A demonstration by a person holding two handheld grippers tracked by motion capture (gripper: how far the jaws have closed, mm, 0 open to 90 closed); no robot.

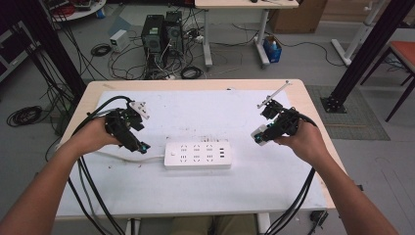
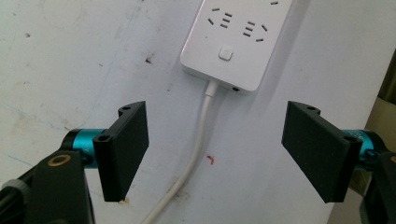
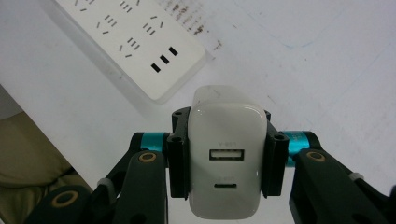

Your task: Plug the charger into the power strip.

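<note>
a: cables and computer towers crowd the floor beyond the white table (image 1: pixel 274 181). from the high view, the power strip (image 1: pixel 197 155) lies mid-table between both hands.

b: and the right gripper (image 1: pixel 260 135)?

a: just right of the strip, raised, probably lining up over a socket.

b: left gripper view?

a: the left gripper (image 2: pixel 215 154) stands spread and empty, straddling the strip's cord (image 2: pixel 198 140), likely to steady it.

b: right gripper view?

a: jaws pinched on the white usb charger (image 3: pixel 227 154), ports toward the camera; the strip sits just beyond.
</note>
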